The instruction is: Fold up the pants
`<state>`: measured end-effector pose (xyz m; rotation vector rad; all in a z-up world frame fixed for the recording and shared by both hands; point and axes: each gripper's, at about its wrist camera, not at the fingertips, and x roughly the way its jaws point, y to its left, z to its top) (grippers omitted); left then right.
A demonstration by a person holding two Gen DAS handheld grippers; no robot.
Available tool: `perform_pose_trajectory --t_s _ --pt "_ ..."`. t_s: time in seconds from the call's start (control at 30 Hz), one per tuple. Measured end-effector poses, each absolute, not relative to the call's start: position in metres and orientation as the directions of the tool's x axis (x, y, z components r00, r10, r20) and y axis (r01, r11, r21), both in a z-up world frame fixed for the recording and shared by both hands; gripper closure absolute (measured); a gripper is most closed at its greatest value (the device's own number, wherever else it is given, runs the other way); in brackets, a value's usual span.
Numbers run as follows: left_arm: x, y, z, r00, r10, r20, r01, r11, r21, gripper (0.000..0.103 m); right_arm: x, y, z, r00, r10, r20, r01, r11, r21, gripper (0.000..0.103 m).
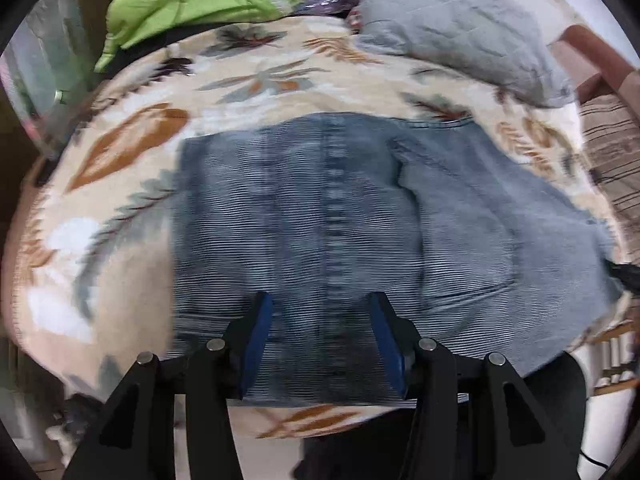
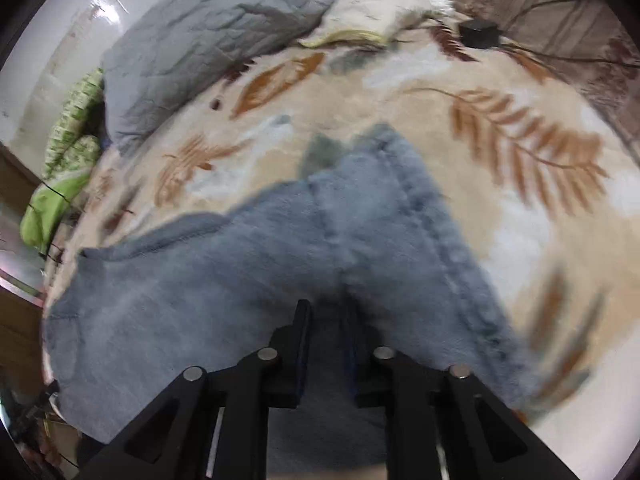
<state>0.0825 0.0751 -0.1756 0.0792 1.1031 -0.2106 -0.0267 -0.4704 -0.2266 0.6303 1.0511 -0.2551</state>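
Observation:
Blue denim pants (image 1: 320, 200) lie folded across a cream blanket with a leaf print (image 1: 260, 80). My left gripper (image 1: 320, 300) hovers over their near edge, open, its blue pads wide apart on either side of the middle seam and gripping nothing. In the right wrist view the pants (image 2: 200, 300) bunch up in a fold towards my right gripper (image 2: 328, 306). Its fingers (image 2: 302, 328) stand close together with denim pinched between them. The picture is blurred, so the exact edge it holds is unclear.
A grey quilted pillow (image 1: 452, 28) lies at the far side of the bed, with green cloth (image 1: 180, 4) to its left. A small black object (image 2: 480, 34) with a cable rests on the blanket (image 2: 520, 240). Brown striped bedding (image 1: 612, 152) lies at the right.

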Motion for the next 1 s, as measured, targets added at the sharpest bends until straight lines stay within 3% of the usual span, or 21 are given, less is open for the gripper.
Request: perform_pose_trajectory --t_s 0.03,0.13,0.27,0.47,0.6,0.73,0.87,0.9,1.0 --pt "0.084 0.081 -0.178 0.428 -0.100 -0.898 0.180 0.983 -0.023 0.040 -0.027 -0.470 -0.223 0.472 0.079 -0.878 0.497 0.799 0.339 0.088" --pt "0.082 0.096 -0.176 0.423 -0.106 -0.900 0.125 0.990 -0.058 0.037 -0.020 -0.456 -0.200 0.465 -0.023 -0.885 0.500 0.831 0.242 0.083" --pt "0.075 0.080 -0.167 0.460 -0.088 -0.884 0.174 0.985 -0.008 0.037 0.015 -0.410 -0.170 0.587 0.143 -0.797 0.321 0.863 0.391 0.083" --pt "0.057 0.042 -0.145 0.489 -0.190 -0.851 0.303 0.952 -0.039 0.037 0.086 -0.318 -0.169 0.556 0.329 -0.763 0.043 0.906 0.421 0.083" --pt "0.042 0.019 -0.142 0.473 -0.258 -0.842 0.397 0.916 -0.057 0.037 0.113 -0.285 -0.186 0.470 0.479 -0.742 -0.036 0.850 0.526 0.083" --pt "0.040 -0.001 -0.150 0.443 -0.288 -0.849 0.451 0.890 -0.067 0.037 0.126 -0.272 -0.191 0.470 0.414 -0.780 -0.038 0.892 0.451 0.083" --pt "0.043 -0.009 -0.159 0.411 -0.301 -0.861 0.456 0.885 -0.092 0.037 0.145 -0.269 -0.185 0.439 0.470 -0.766 -0.128 0.876 0.465 0.080" --pt "0.045 -0.011 -0.161 0.405 -0.303 -0.863 0.457 0.885 -0.096 0.037 0.153 -0.268 -0.183 0.431 0.486 -0.761 -0.157 0.870 0.467 0.072" --pt "0.046 -0.016 -0.163 0.401 -0.303 -0.865 0.463 0.881 -0.094 0.037 0.173 -0.264 -0.178 0.430 0.493 -0.756 -0.213 0.869 0.446 0.033"
